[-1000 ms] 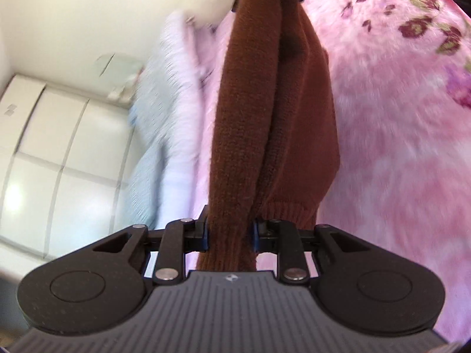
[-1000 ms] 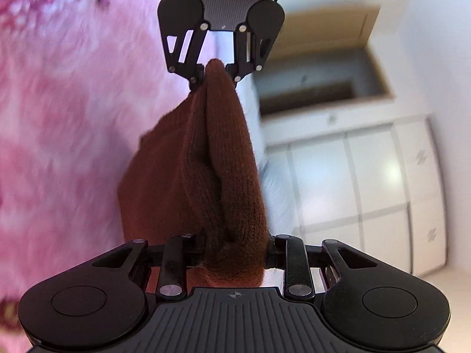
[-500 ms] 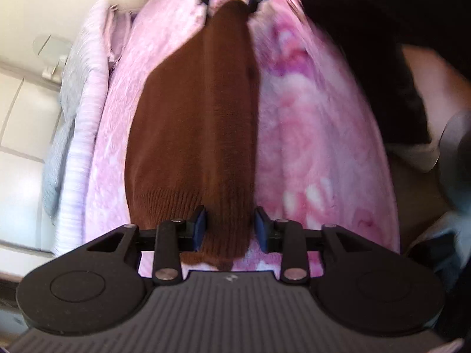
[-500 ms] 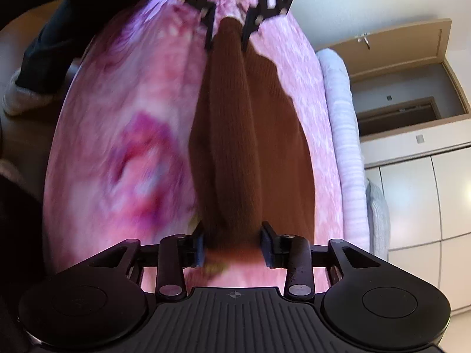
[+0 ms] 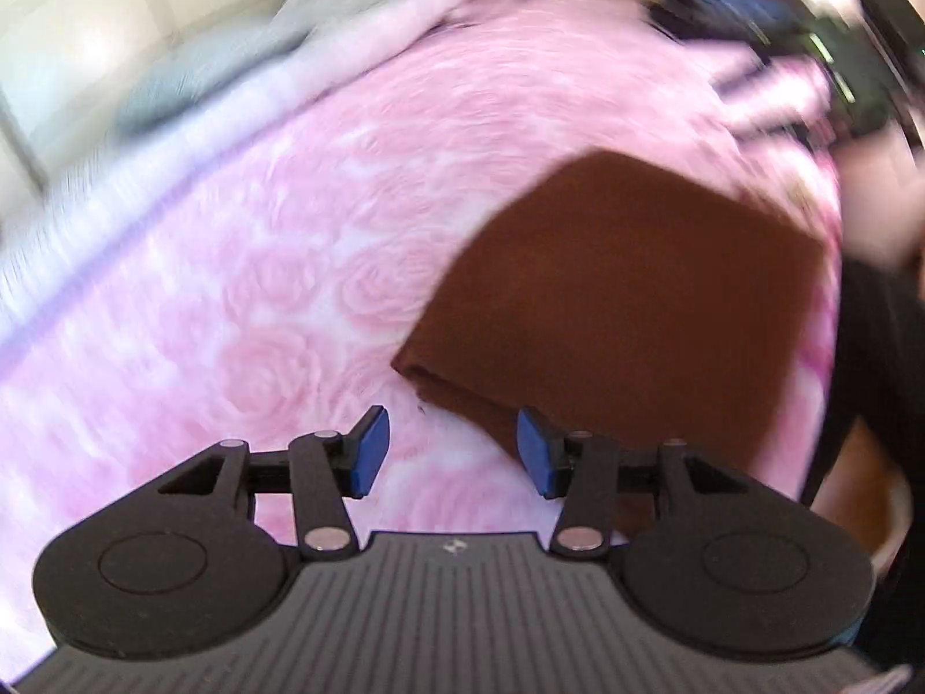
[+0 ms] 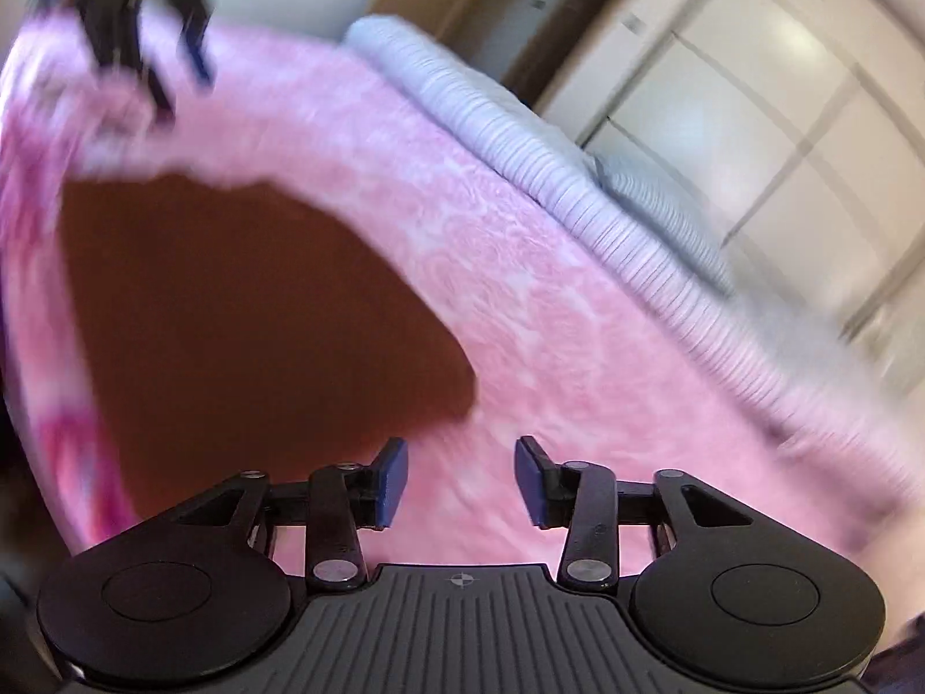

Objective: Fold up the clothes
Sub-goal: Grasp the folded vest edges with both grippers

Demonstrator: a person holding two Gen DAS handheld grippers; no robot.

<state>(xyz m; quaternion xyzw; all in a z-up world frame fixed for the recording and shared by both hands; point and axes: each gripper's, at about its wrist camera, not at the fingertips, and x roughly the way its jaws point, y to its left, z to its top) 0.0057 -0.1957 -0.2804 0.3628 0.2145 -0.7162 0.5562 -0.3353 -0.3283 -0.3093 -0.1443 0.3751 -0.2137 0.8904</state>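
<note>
One dark brown knitted garment (image 5: 624, 301), folded into a flat, roughly rectangular pad, lies on the pink rose-patterned plush blanket (image 5: 277, 266) that covers the bed. In the left wrist view it sits at about two o'clock from the left gripper (image 5: 451, 448); in the right wrist view the same garment (image 6: 243, 318) fills the ten o'clock side ahead of the right gripper (image 6: 462, 477).

Both sets of jaws are opening, blue pads apart with nothing between them except blanket, so the garment rests free. The right pad of the left gripper stands just at the garment's near folded corner (whether it brushes the knit I cannot tell, as the picture is smeared).

The step in hand looks like letting go after laying a fold down. To do it well, the jaws should spread fully before either hand draws away, so that no pad drags the knit and pulls the fold open. Withdrawing along the blanket's surface risks snagging the corner nearest the left gripper; lifting clear first seems safer. If another fold or a smoothing pass follows, both grippers should approach from opposite edges and take matching corners.

Beyond the blanket, at about one o'clock in the right view, a pale ribbed lilac cover (image 6: 555, 173) runs along the bed's far edge, with white panelled cabinet doors (image 6: 769, 115) behind.
</note>
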